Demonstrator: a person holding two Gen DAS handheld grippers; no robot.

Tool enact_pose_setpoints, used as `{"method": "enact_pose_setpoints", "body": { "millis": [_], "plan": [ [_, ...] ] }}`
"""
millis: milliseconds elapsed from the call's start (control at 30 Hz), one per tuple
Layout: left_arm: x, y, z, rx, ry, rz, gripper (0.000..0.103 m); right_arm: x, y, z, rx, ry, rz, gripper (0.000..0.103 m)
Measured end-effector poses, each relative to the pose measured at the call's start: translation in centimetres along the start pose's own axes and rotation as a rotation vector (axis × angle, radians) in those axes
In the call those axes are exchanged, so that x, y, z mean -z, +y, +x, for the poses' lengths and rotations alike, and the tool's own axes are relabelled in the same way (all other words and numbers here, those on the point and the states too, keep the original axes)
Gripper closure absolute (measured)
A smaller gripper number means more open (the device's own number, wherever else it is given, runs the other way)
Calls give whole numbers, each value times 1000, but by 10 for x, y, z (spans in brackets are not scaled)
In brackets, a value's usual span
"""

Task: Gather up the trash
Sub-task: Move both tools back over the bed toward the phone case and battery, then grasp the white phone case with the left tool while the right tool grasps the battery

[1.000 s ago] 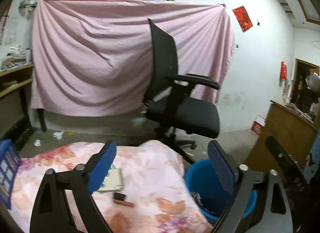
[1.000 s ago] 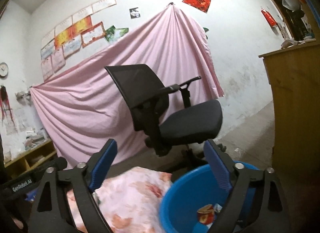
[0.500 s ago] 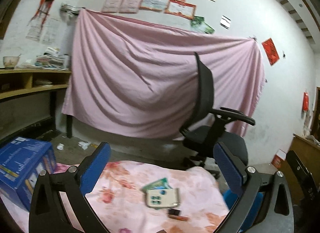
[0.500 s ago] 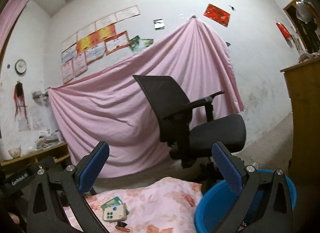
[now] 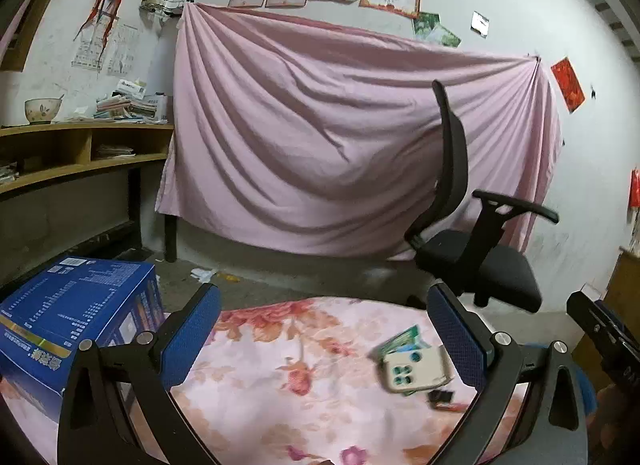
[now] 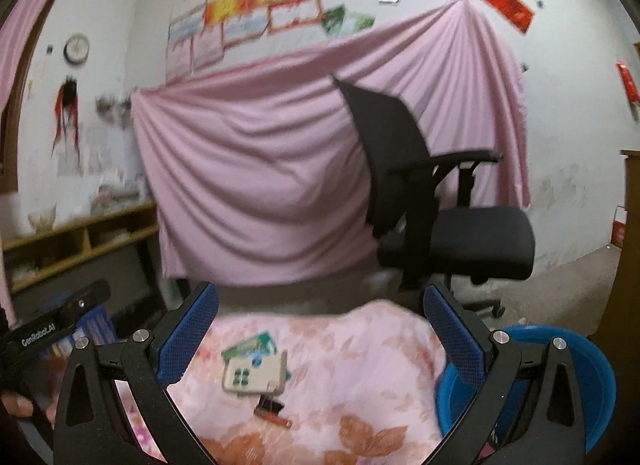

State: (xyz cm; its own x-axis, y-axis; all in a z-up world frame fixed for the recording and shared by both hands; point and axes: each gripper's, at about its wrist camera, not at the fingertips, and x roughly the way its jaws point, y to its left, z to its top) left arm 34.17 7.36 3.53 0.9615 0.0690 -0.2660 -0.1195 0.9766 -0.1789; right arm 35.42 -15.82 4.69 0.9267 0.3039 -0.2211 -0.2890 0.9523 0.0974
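One blue basin (image 6: 596, 361), two open-jawed grippers (image 6: 320, 329)

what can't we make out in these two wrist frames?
- Blue basin contents: right wrist view, hidden by the right hand-held gripper arm and frame edge.
- Small dark item below the cream case: too small, motion-blurred in both views.
- Green packet print: blurred, partly under the case.

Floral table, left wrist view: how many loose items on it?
4 visible: blue box at left edge; cream phone case at right on a green packet; small dark item just nearer. The tool may hide more.
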Motion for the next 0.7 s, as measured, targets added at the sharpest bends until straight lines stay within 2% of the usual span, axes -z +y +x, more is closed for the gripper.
{"method": "enact_pose_setpoints", "body": {
  "millis": [167,300,467,533,633,700],
  "plan": [
    [10,6,17,-5,63,39,2,11,9,22,-6,143,-42,0],
    [18,9,37,21,163,59,2,21,13,38,-9,275,-67,1],
    [30,7,59,39,276,78,3,44,18,63,-61,481,-82,21],
    [35,6,65,58,313,74,3,52,19,69,-78,535,-89,26],
    [40,2,74,100,355,87,12,61,23,74,-103,596,-99,35],
    [46,-3,82,131,402,107,25,66,23,77,-124,631,-94,37]
  ]
}}
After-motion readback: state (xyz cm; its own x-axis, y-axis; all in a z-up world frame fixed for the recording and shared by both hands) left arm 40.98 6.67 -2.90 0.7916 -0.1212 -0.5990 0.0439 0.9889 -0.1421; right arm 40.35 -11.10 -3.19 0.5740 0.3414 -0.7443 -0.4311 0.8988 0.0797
